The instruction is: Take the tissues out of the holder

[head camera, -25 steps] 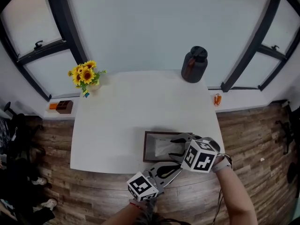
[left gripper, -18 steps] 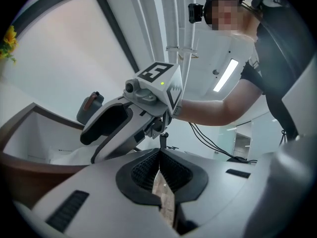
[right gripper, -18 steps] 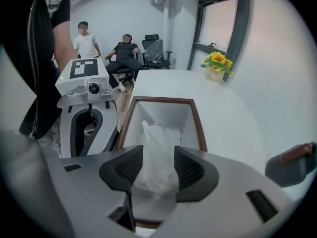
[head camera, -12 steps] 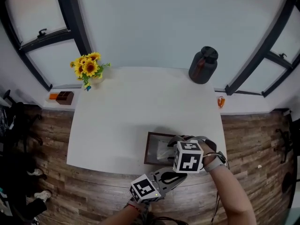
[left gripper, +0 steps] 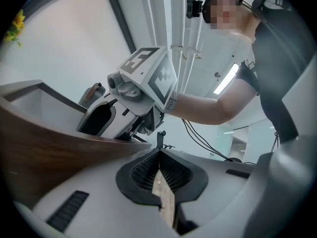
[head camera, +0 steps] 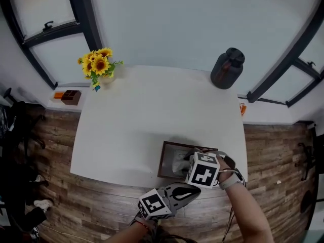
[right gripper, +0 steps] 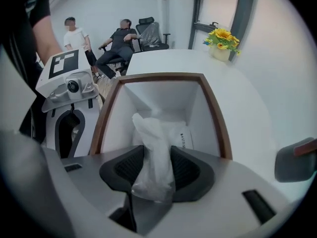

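Note:
The tissue holder [head camera: 165, 162], a brown-rimmed box with a white inside [right gripper: 163, 100], stands at the table's near edge. My right gripper [head camera: 185, 159] reaches over it from the right. In the right gripper view that gripper [right gripper: 155, 157] is shut on a bunch of white tissue [right gripper: 151, 148], which rises out of the holder. My left gripper [head camera: 191, 191] is at the holder's near wall. In the left gripper view its jaws [left gripper: 160, 168] are shut on the thin brown wall [left gripper: 44, 150]. The right gripper's marker cube [left gripper: 148, 76] shows just beyond.
On the white table [head camera: 142, 115], a vase of sunflowers [head camera: 98, 65] stands at the far left corner and a dark jug [head camera: 228, 69] at the far right. A small brown box [head camera: 71, 96] lies on the sill. Two seated people [right gripper: 116, 41] are past the table's end.
My right gripper has moved left and further over the holder. The left gripper stays at the holder's near wall. The head view has shifted slightly.

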`<state>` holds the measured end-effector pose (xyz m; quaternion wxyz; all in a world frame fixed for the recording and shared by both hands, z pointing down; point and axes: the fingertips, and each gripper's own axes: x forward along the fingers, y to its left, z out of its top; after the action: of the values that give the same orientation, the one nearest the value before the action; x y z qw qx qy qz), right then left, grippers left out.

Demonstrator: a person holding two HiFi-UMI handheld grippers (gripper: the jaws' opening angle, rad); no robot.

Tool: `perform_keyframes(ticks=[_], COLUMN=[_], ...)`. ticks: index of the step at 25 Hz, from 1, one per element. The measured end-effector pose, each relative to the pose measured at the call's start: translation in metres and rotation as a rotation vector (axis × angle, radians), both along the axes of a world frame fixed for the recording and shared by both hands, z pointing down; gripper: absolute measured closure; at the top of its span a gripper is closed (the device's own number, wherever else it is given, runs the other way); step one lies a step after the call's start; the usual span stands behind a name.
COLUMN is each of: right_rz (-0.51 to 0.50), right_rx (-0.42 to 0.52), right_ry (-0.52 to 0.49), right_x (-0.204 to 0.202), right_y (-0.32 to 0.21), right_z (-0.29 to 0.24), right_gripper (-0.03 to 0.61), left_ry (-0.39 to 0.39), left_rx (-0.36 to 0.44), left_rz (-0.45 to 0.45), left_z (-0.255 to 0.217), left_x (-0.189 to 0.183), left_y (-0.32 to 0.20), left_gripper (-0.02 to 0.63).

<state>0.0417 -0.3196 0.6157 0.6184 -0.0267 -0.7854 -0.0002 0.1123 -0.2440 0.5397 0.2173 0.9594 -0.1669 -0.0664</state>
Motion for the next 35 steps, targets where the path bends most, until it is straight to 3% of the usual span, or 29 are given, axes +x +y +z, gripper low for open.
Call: perform_keyframes(ticks=[14, 20, 35], right_rz=[-0.028, 0.033, 0.14], right_rx=[-0.004, -0.01, 0.076], right_ry=[-0.02, -0.115, -0.236], right_x=[0.004, 0.0, 0.007], right_y=[0.006, 0.004, 0.005], right_z=[-0.013, -0.039, -0.09], right_gripper=[0.508, 0.508, 0.509], left_ry=[-0.007, -0.01, -0.011], left_rx=[-0.047, -0.038, 0.006], left_rz=[-0.05, -0.064, -0.059], left_z=[0.004, -0.001, -0.025], left_x=[-0.022, -0.029, -0.025], left_y=[-0.001, 0.001, 0.006], left_gripper=[0.606, 0.606, 0.606])
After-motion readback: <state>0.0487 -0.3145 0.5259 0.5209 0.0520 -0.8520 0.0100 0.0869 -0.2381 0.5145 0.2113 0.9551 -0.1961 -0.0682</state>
